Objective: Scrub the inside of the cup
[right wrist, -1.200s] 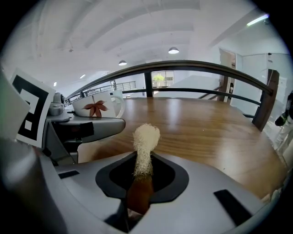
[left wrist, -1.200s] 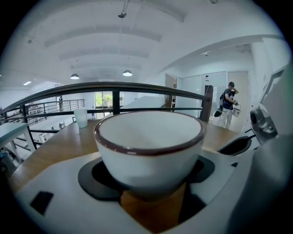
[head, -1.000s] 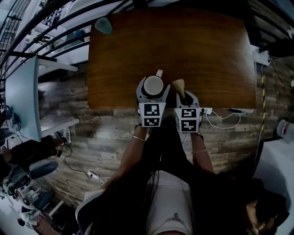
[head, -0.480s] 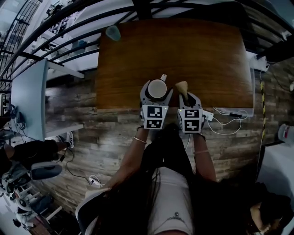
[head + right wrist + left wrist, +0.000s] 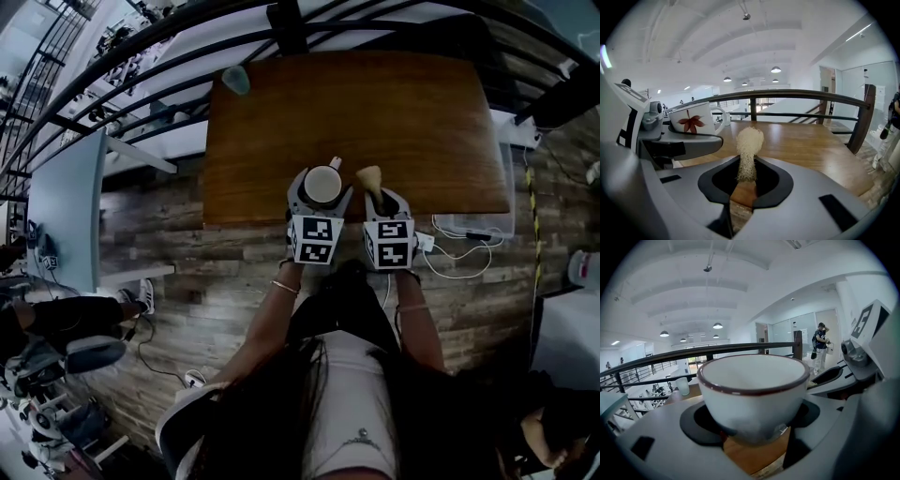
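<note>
Wooden table [image 5: 403, 112] beside a black railing [image 5: 811, 96], both grippers working at its near edge.

Left gripper [image 5: 320, 187] is clamping its widely spread jaws on the sides of an upright white cup [image 5: 752, 394] with a dark red rim and a red leaf print, its handle pointing away from the person. Right gripper [image 5: 380, 200] is pinching a tan loofah scrubber [image 5: 749, 150] between nearly closed jaws, the fibrous head sticking out forward, just beside the cup but apart from it. A pale translucent tumbler [image 5: 236, 81] is standing at the table's far left corner.
</note>
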`<state>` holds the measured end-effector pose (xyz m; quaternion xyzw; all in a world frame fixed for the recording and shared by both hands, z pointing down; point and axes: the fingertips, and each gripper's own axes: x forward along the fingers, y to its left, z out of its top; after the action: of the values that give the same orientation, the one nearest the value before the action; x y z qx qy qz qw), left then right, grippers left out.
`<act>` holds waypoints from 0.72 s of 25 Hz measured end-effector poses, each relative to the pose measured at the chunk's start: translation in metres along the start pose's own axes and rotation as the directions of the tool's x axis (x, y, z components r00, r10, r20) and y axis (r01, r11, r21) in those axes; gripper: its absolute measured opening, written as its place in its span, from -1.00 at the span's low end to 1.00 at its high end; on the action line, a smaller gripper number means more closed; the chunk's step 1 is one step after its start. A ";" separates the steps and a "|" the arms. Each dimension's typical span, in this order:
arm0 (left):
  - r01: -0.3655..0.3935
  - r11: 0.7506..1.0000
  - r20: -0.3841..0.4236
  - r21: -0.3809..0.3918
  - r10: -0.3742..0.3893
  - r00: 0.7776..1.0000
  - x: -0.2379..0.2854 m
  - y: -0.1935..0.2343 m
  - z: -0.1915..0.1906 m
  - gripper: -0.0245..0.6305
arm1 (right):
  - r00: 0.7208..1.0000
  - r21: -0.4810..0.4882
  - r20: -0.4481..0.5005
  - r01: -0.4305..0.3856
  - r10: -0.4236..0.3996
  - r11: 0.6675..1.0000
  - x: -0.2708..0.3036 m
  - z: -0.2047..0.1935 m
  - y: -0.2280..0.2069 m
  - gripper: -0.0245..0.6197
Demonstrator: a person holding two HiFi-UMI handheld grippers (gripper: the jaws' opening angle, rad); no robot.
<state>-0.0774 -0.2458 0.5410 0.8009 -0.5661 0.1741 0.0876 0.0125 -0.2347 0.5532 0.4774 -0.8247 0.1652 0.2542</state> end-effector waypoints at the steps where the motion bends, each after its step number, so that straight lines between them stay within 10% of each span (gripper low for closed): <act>1: 0.004 1.000 0.002 0.006 -0.004 1.000 -0.003 -0.002 0.001 0.32 | 1.000 -0.001 0.005 -0.001 0.001 1.000 -0.003 0.001 0.001 -0.67; 18: 0.046 0.992 0.023 0.119 -0.050 0.998 -0.038 -0.042 0.026 0.32 | 0.993 -0.042 0.107 -0.038 0.042 0.998 -0.072 0.024 0.014 -0.67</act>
<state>-0.0449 -0.2073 0.5047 0.8203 -0.5365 0.1946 0.0368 0.0235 -0.1895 0.4919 0.4639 -0.8498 0.1277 0.2153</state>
